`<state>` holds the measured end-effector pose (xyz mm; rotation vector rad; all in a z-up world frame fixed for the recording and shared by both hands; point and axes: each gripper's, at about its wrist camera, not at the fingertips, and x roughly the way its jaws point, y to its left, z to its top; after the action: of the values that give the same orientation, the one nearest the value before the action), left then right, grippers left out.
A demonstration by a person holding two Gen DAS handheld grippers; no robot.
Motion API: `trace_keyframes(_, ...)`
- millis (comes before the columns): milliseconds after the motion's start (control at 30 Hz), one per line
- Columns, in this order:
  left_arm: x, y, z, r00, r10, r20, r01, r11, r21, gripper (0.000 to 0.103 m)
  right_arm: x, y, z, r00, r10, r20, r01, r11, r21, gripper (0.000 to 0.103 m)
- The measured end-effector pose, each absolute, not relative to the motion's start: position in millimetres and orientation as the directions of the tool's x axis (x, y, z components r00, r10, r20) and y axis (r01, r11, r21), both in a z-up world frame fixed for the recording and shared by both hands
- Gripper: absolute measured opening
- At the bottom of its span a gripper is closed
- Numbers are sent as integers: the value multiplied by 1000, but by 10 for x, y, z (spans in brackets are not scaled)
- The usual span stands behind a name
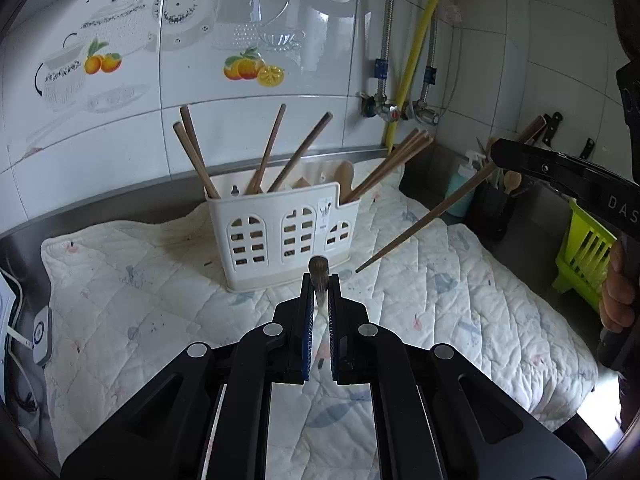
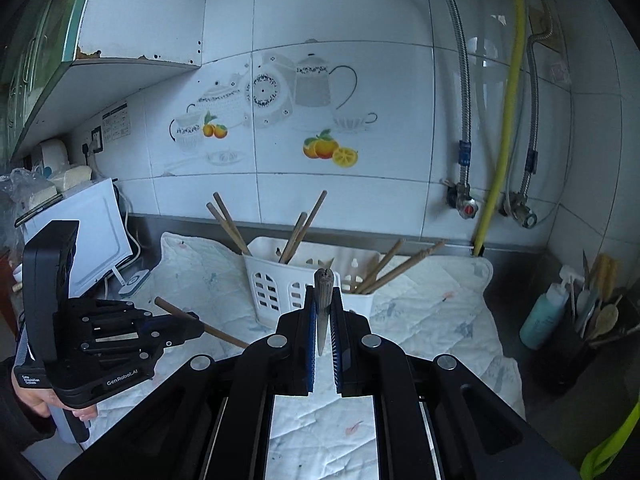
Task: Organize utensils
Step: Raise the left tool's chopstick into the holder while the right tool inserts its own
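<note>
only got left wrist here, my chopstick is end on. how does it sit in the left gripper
Observer: The left chopstick lies crosswise in the left gripper and sticks out on both sides of the shut jaws.
Operator: and the right gripper, i only see it side on
Observer: The right gripper is shut on the right chopstick, which sits centred between its blue pads.
Operator: anything on the wall past my left edge
Observer: A wall socket with a plug in it, above a white appliance.
</note>
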<state>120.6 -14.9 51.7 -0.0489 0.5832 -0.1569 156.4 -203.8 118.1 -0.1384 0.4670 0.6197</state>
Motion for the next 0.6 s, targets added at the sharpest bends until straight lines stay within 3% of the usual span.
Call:
trace_keyframes(367, 1404, -12, 1314, 886, -165, -433, 147, 986, -74, 5, 2043, -1882, 1713, 742, 515, -429, -580, 814, -26, 7)
trace_keyframes(600, 1553, 86, 1839, 942, -110, -317, 100, 994, -47, 5, 2312, -1764, 1734, 755, 484, -442, -557, 830, -43, 7)
